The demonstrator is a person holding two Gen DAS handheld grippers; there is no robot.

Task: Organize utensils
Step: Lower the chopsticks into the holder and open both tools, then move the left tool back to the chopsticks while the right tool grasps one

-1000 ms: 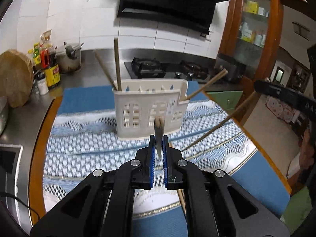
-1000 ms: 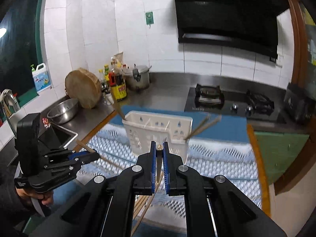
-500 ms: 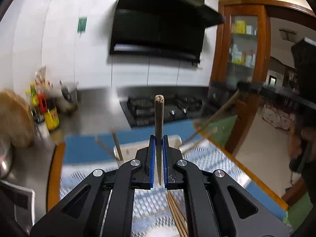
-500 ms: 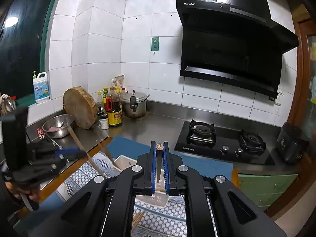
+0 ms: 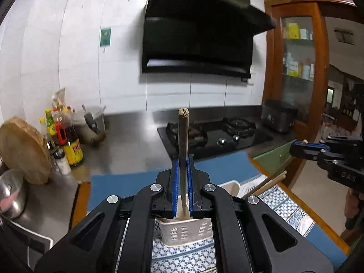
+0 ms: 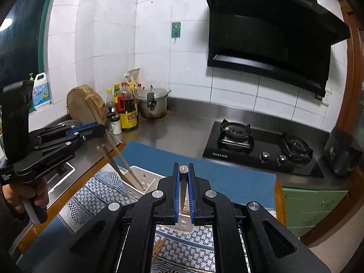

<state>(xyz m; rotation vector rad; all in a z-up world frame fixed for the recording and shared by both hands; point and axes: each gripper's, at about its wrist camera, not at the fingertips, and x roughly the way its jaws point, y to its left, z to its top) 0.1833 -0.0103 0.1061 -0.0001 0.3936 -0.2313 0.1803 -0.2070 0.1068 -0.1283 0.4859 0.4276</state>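
Observation:
My left gripper (image 5: 182,159) is shut on a wooden chopstick (image 5: 182,136) that stands upright, its lower end over the white utensil caddy (image 5: 186,229). My right gripper (image 6: 183,170) is shut on another chopstick (image 6: 183,169), seen end-on, held above the same caddy (image 6: 145,182). Two chopsticks (image 6: 113,159) lean in the caddy's left compartment; two more (image 5: 268,182) lean out on its right. The left gripper (image 6: 95,128) shows at left in the right wrist view; the right gripper (image 5: 298,146) shows at right in the left wrist view.
The caddy stands on a blue-and-white patterned cloth (image 6: 95,188) on a round table. Loose chopsticks (image 6: 159,248) lie on the cloth. Behind are a gas hob (image 6: 261,150), sauce bottles (image 6: 127,111), a pot (image 6: 152,104), a wooden block (image 6: 86,104) and a steel bowl (image 5: 9,193).
Both grippers rose and tilted upright, each carrying its chopstick from table level to above the caddy. The caddy now sits low in both views.

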